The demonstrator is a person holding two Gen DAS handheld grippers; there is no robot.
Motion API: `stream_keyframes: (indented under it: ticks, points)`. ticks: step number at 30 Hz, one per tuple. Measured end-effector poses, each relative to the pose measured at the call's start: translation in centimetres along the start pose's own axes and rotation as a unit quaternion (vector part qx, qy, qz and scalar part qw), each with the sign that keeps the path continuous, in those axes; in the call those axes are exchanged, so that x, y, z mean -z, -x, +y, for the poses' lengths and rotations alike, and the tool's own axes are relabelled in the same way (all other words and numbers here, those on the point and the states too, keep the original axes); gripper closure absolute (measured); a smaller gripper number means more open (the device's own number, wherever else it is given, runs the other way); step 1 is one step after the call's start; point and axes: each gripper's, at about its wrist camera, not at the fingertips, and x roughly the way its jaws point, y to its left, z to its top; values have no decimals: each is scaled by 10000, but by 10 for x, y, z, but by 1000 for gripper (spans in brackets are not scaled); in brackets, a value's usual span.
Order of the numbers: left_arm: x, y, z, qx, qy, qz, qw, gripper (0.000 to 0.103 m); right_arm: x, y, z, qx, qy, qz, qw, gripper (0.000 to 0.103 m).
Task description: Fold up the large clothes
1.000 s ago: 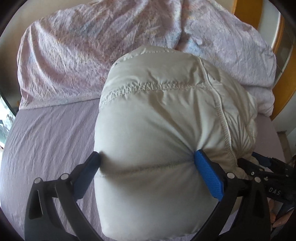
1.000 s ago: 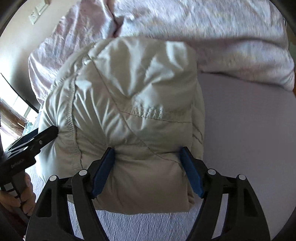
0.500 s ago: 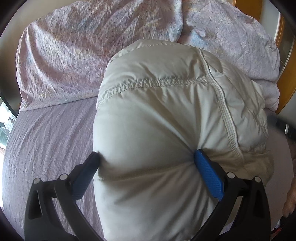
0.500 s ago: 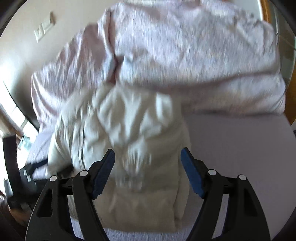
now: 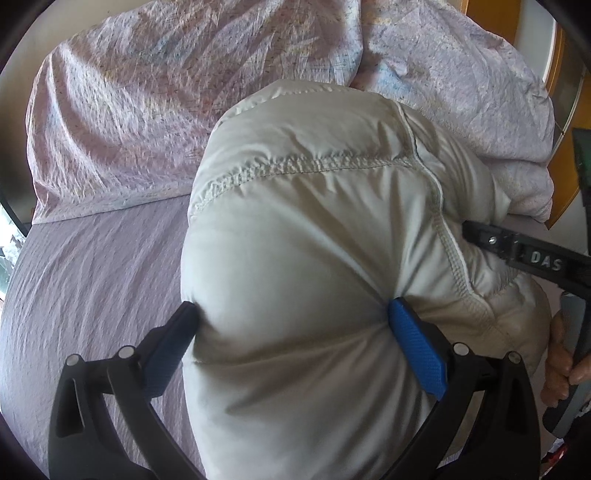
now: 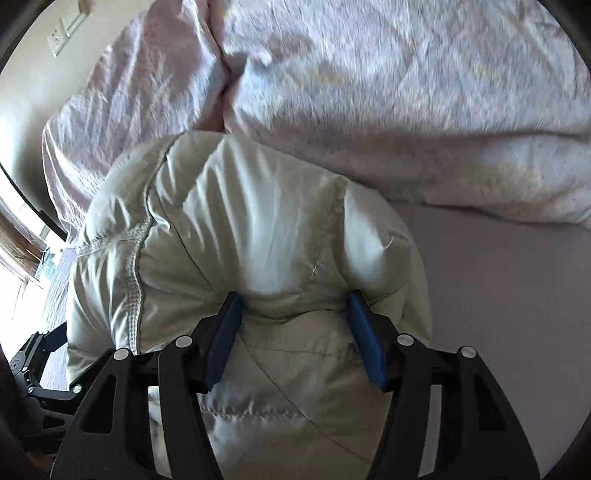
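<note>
A pale grey puffy jacket (image 5: 314,240) lies folded in a thick bundle on the lilac bed sheet (image 5: 92,277). My left gripper (image 5: 291,325) is shut on the near end of the bundle, its blue pads pressing into both sides. In the right wrist view the same jacket (image 6: 240,240) fills the middle, and my right gripper (image 6: 293,317) is shut on a bunched fold of it. The right gripper's black body also shows in the left wrist view (image 5: 535,258) against the jacket's right side.
A crumpled lilac duvet (image 5: 166,103) is heaped across the far side of the bed, also in the right wrist view (image 6: 406,110). An orange wooden frame (image 5: 557,177) stands at the far right. A wall with a light switch (image 6: 62,33) is at the left.
My right gripper let go, pulled back, then came in again and closed narrower on a fold of the jacket. My left gripper kept its hold while the bundle shifted slightly.
</note>
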Motion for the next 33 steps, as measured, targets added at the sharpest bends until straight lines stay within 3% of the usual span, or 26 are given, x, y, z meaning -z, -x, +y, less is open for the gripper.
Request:
stream_keyframes:
  ticks: [9,13,15,17,20,33]
  points:
    - [-2,-2,1,50,49,-1,10000,2,-9,-17,4,163,21,108,9998,37]
    - [1,10,6,122,189,16,9997,2,-10,11,10,368,116,54,9992,11]
    - [5,20,8,105,237,-25,9997,2,-4,35,17,453,279,-218,9983,10]
    - [10,32,10,66,238,-97,9996,2,3,52,22,543,403,-370,9970,2]
    - [22,51,12,-1,238,-240,9994,2,21,79,35,702,667,-468,9942,1]
    - [84,105,17,75,234,-331,9991,2,109,121,54,272,672,-189,9972,1]
